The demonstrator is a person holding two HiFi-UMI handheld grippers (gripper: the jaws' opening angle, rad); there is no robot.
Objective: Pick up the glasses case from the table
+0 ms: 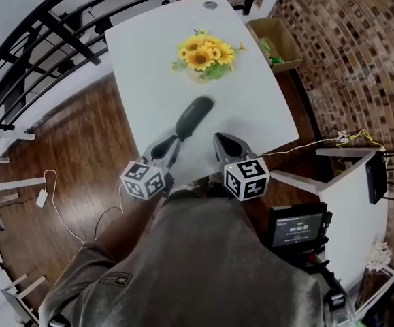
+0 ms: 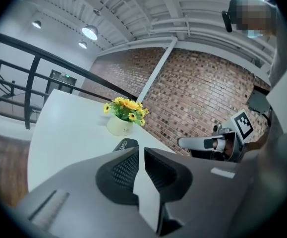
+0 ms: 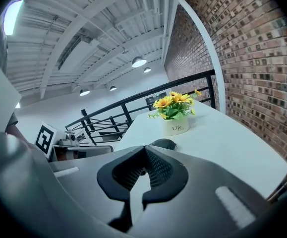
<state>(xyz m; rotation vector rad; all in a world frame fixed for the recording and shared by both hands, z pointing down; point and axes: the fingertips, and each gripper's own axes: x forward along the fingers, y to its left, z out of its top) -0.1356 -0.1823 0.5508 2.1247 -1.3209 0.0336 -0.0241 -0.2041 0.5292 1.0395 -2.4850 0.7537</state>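
A dark grey oblong glasses case [image 1: 193, 118] lies on the white table [image 1: 149, 67], nearer to me than a pot of sunflowers [image 1: 205, 56]. My left gripper [image 1: 175, 142] is at the table's near edge, its tip just short of the case's near end, and it is shut and holds nothing. My right gripper [image 1: 219, 139] is beside it to the right, also shut and holding nothing. In the left gripper view the case [image 2: 126, 144] peeks over the closed left gripper [image 2: 139, 150]. In the right gripper view the case [image 3: 164, 144] lies just beyond the right gripper [image 3: 144, 150].
A cardboard box [image 1: 276, 43] with green items stands on the floor right of the table. A black railing [image 1: 40, 33] runs along the left. A white stand [image 1: 350, 182] and a screen device [image 1: 297, 227] are at the right. A cable [image 1: 54, 203] crosses the wooden floor.
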